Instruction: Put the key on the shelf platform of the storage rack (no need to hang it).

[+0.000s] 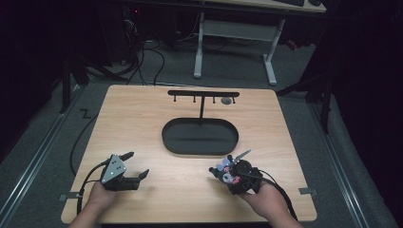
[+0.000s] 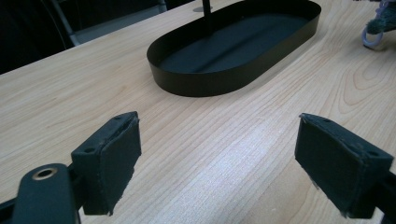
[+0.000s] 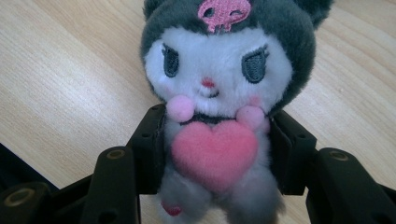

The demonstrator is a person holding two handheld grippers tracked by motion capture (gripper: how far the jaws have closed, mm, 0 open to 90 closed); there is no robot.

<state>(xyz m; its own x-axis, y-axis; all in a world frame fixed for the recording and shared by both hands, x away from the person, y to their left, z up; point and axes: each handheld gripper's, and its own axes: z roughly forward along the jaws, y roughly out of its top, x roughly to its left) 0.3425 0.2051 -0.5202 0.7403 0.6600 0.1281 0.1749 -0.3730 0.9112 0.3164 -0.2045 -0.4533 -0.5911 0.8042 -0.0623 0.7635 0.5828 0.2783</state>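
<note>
Right tool (image 3: 212, 154) clamped on plush doll (image 3: 219, 84): both black pads pressed into doll's sides at body level, fur bulging round them, jaws only partway in since the body fills the gap. Doll sits upright between jaws in right gripper view, face toward camera, head well clear above the pads. Doll: soft pile fabric, dark grey hood w/ pink stitched skull, white face, embroidered eyes, two pink pom-poms at neck, fuzzy pink heart on chest, grey lower body. In high view right tool (image 1: 223, 172) lies low at near right of surface (image 1: 142, 128), doll (image 1: 223, 171) at its tip, pointing left toward centre. Left tool (image 2: 217, 158) wide open, nothing between pads, bare wood under them; pads look foam-faced, squarish, edges a bit worn. Left tool (image 1: 134, 165) at near left of surface, well apart from doll. Surface: pale wood grain, rounded corners. Black oval tray (image 1: 199, 137) w/ thin upright wall, matte, mid-surface just beyond both tools; slim T-shaped rack (image 1: 203, 94) w/ small hooks rises from its far side.
</note>
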